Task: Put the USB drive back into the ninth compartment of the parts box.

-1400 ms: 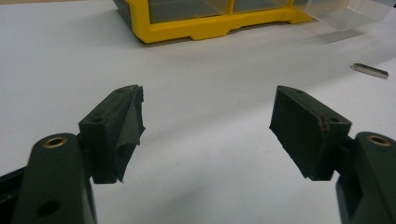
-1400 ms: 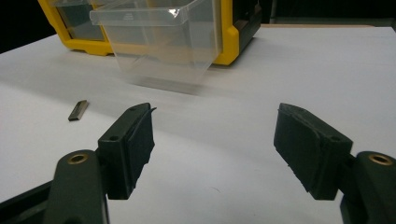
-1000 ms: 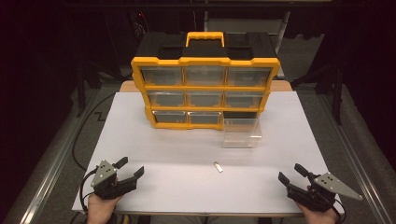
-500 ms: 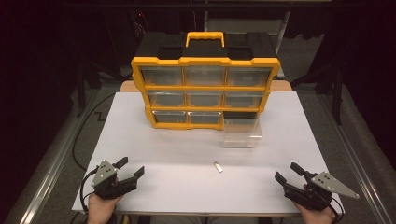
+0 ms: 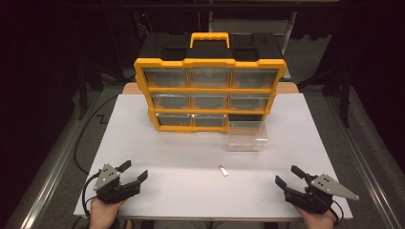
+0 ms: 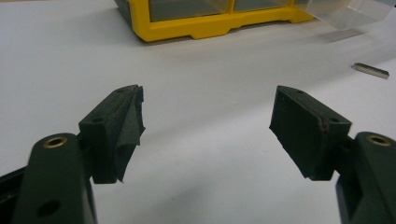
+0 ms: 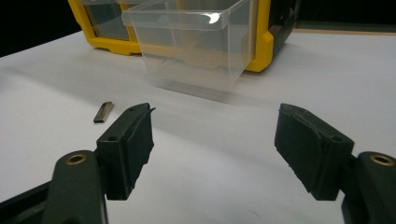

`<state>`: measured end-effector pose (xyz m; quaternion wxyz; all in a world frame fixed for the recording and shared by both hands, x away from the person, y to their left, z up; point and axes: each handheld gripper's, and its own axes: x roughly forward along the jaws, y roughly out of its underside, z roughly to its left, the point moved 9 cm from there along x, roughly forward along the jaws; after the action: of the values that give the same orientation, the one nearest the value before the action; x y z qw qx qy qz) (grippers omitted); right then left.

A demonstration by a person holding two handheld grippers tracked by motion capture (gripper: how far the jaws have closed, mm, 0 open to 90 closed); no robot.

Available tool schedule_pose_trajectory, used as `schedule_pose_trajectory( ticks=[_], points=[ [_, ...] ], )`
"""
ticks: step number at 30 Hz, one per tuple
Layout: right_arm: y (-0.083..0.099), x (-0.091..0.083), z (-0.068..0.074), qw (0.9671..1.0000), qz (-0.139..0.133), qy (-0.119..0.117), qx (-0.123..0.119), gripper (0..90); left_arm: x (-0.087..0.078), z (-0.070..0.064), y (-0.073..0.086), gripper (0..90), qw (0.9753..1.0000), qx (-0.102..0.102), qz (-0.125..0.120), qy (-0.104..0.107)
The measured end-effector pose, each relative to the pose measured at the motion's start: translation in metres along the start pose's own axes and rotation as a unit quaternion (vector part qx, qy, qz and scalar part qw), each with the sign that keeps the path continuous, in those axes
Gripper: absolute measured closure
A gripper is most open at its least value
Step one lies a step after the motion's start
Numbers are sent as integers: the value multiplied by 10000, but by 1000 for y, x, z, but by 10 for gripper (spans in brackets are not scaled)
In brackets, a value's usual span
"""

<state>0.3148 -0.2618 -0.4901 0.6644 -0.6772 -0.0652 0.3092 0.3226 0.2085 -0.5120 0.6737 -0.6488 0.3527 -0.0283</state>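
A yellow and black drawer cabinet stands at the back of the white table. One clear drawer is out and sits on the table in front of the cabinet's empty lower right slot. A small grey metal bar lies mid-table, seen too in the left gripper view and the right gripper view. My left gripper rests open near the front left edge. My right gripper stands open near the front right, facing the clear drawer. Both hold nothing.
The cabinet's yellow base lies ahead of the left gripper. Dark floor and metal rails flank the table. Bare white surface stretches between the two grippers.
The right gripper has shifted slightly left and forward along the front edge. The left gripper has barely moved. Nothing on the table has moved.
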Motion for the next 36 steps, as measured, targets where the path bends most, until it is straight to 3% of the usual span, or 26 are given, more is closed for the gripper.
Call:
schedule_pose_trajectory(
  ticks=[36],
  points=[
    [-9,16,22,9994,-109,-316,-39,288,0,0,0,265,10000,-4,0,-11]
  ],
)
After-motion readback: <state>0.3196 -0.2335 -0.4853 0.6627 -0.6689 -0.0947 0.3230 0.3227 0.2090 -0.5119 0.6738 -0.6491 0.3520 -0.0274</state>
